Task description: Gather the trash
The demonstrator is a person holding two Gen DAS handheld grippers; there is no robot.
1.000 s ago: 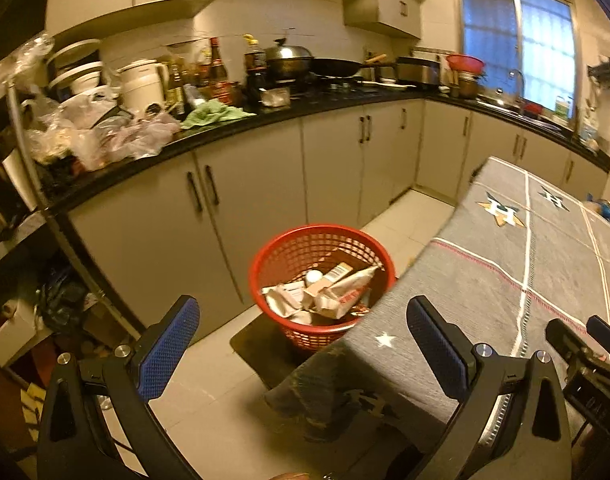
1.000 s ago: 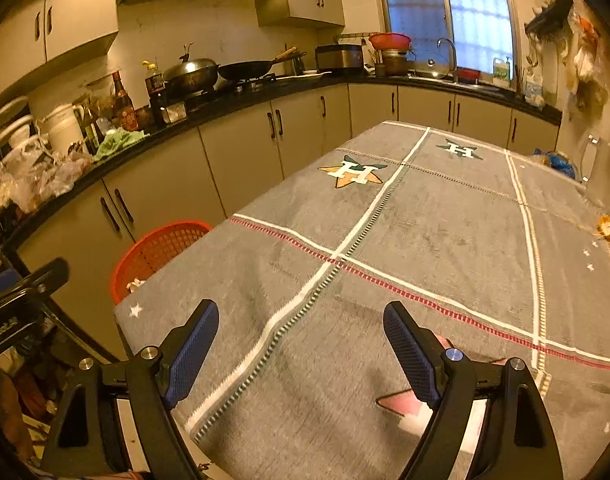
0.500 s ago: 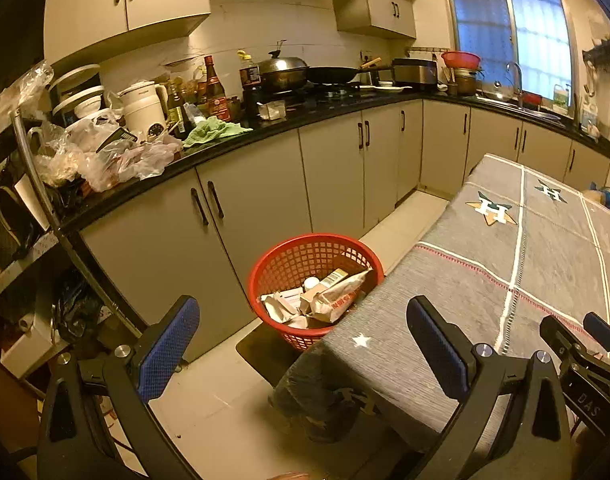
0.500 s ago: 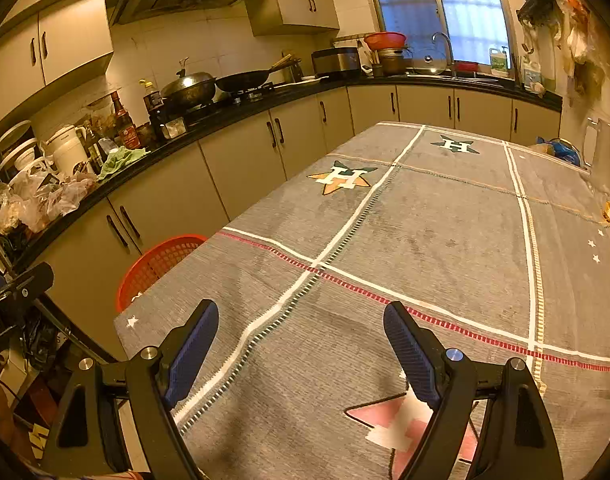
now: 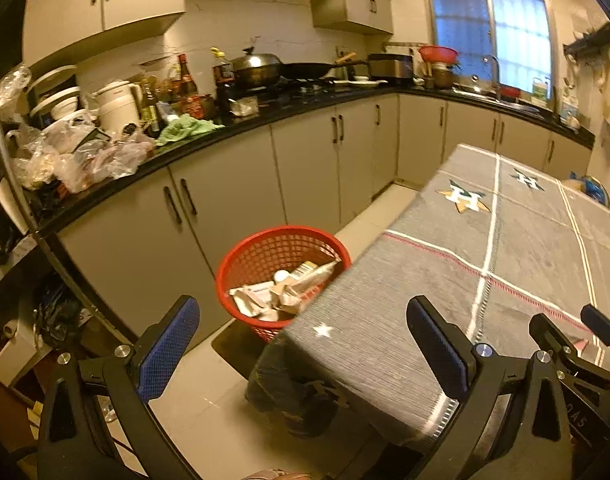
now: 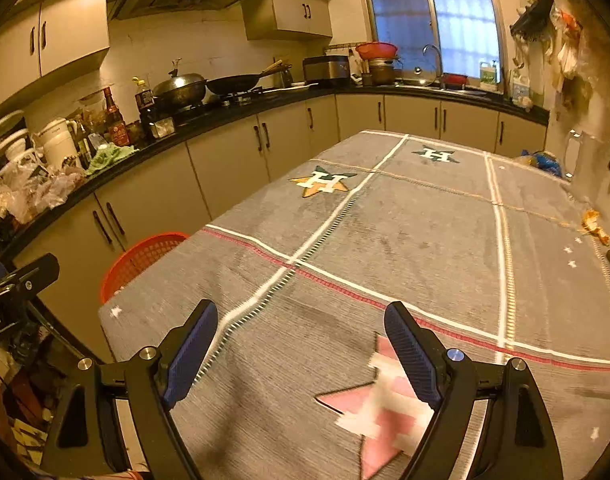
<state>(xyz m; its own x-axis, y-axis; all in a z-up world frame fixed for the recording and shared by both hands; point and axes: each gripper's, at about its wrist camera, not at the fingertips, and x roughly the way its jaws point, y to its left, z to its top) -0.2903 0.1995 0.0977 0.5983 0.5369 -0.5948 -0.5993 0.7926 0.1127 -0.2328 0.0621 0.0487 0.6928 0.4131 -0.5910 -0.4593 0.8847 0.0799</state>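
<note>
Basket (image 5: 283, 248) w/ trash partly hidden by table (image 5: 445, 280); left claw (image 5: 301, 344), right claw (image 6: 301, 344) both released.

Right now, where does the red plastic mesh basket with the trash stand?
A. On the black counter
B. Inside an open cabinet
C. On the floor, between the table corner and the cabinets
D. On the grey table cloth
C: the red plastic mesh basket stands on the pale tiled floor, beside the corner of the grey cloth-covered table and before the closed beige cabinets.
</note>
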